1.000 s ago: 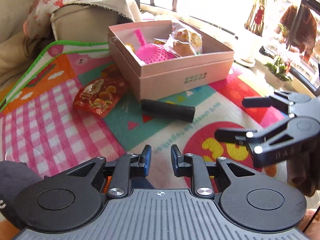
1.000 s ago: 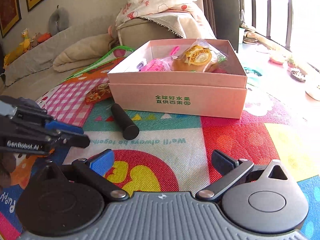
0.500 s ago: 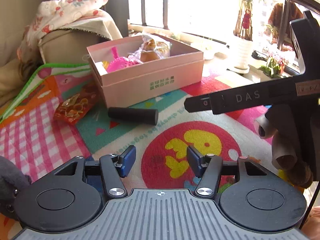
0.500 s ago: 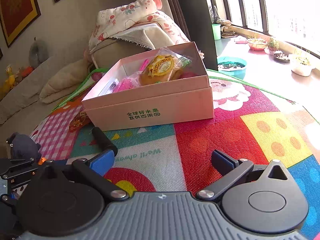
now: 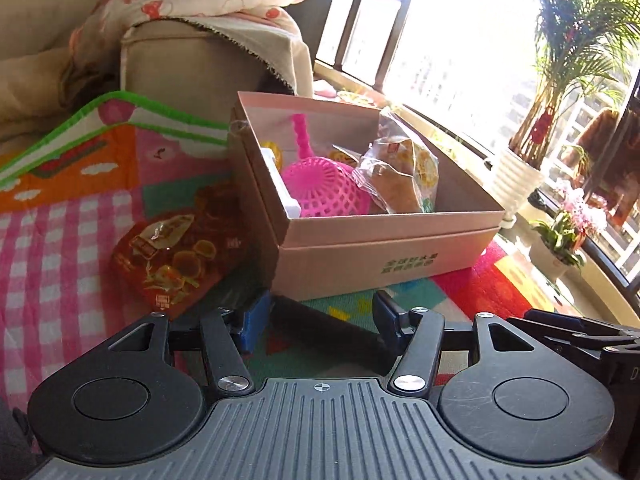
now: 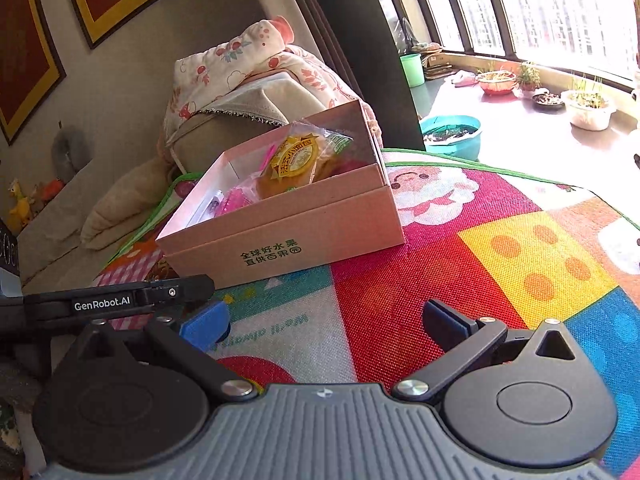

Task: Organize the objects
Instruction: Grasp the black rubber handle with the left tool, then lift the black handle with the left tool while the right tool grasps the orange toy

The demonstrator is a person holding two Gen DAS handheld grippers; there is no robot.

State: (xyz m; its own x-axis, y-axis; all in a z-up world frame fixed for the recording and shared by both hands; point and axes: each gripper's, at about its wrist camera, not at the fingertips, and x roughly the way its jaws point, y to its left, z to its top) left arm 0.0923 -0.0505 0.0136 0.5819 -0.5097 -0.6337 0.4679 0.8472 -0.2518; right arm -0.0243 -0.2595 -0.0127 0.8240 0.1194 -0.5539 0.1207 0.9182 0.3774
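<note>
A black cylinder (image 5: 328, 332) lies on the play mat just in front of the pink box (image 5: 384, 240). My left gripper (image 5: 320, 314) is open and straddles it, one finger at each side, pads not pressing. The box holds a pink strainer (image 5: 324, 188) and a wrapped bread packet (image 5: 404, 176). A red snack packet (image 5: 180, 256) lies flat on the mat left of the box. My right gripper (image 6: 324, 320) stands open over the mat with nothing between its fingers, to the right of the left gripper. The cylinder is hidden in the right wrist view.
A sofa arm (image 5: 188, 68) draped with a floral blanket stands behind the box. A teal basin (image 6: 452, 136) and plant pots (image 6: 588, 108) sit on the sill by the window. A potted palm (image 5: 520, 176) stands right of the box.
My left gripper went from nearly shut to open and moved forward, so the black cylinder now lies between its fingers. The right gripper rolled and drifted sideways, staying open.
</note>
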